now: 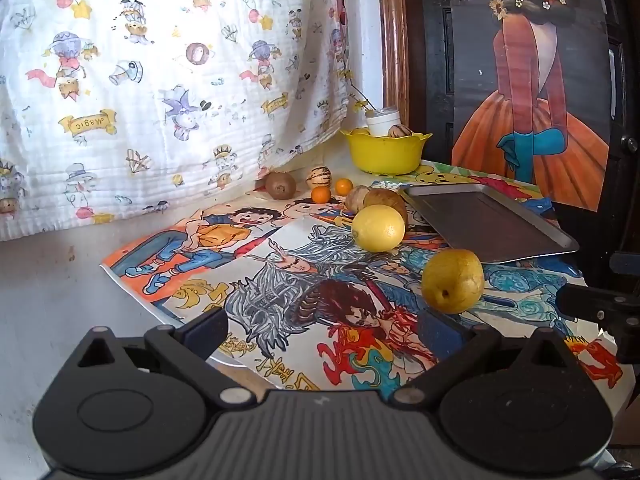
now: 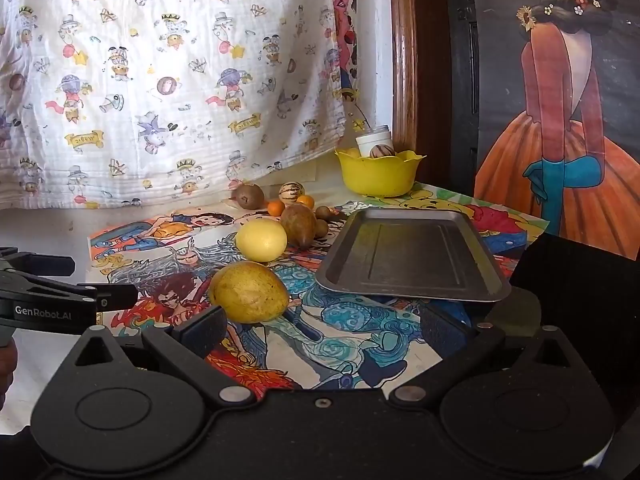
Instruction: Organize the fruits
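**Fruit scattered on the counter, tray bare, both grippers empty**

At the far left a white cartoon-print cloth [image 2: 160, 80] hangs behind the counter [image 1: 52, 288], which carries bright drawn posters [image 1: 280, 288]. The left gripper [image 1: 324, 328] hovers low over the posters, its jaws spread wide with nothing between them. Further back lie a brown kiwi [image 1: 281, 185], a striped melon-like fruit [image 1: 319, 177] and two small oranges [image 1: 321, 195]. Toward the middle sit a lemon [image 1: 378, 227], a brown fruit [image 1: 386, 201] just behind it, and nearer the camera a yellow pear [image 1: 453, 281]. The right gripper [image 2: 324, 328] also stands wide and empty, the pear just ahead of its left finger. A yellow bowl [image 2: 380, 174] holding fruit and a white jar [image 2: 374, 140] stands at the back. To the right rests the grey metal tray [image 2: 412, 256].
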`<state>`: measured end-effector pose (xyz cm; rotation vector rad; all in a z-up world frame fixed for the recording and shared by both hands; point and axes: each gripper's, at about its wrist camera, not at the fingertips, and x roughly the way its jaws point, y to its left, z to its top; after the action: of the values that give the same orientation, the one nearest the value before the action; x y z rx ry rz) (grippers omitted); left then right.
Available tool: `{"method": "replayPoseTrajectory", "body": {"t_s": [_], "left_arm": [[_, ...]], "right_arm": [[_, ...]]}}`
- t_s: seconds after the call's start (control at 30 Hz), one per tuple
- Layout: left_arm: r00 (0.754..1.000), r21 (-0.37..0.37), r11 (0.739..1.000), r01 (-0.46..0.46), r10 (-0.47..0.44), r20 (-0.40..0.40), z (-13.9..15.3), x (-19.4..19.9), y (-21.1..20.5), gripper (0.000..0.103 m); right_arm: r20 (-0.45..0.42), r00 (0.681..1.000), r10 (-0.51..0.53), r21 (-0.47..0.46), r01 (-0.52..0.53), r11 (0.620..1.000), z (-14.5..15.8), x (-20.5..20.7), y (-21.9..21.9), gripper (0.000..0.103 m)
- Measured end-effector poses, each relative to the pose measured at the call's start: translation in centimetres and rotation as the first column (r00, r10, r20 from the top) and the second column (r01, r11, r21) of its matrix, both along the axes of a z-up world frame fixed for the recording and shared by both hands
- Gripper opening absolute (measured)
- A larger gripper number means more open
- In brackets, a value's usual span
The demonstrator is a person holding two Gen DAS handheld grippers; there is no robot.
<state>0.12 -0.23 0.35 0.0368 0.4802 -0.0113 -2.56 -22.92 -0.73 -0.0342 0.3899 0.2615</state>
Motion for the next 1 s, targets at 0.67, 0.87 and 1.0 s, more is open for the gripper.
{"method": "replayPoseTrajectory", "body": {"t_s": [0.67, 0.87, 1.0], "left_arm": [[1.0, 0.003, 1.0, 0.003, -0.003, 0.003, -0.15, -0.42, -0.03, 0.103], [1.0, 0.003, 1.0, 0.002, -0.002, 0.002, -0.23, -0.51, -0.04, 0.103], [1.0, 0.004, 1.0, 0.002, -0.002, 0.001, -0.23, -0.5, -0.04, 0.103]], "right_arm": [[-0.01, 1.0, -0.003, -0.004, 0.003, 1.0, 0.2, 0.24, 0.34, 0.103], [-0.011, 1.0, -0.003, -0.005, 0.003, 1.0, 0.2, 0.18, 0.36, 0.103], [-0.011, 1.0, -0.003, -0.005, 0.003, 1.0, 0.21, 0.11, 0.38, 0.103]]}}
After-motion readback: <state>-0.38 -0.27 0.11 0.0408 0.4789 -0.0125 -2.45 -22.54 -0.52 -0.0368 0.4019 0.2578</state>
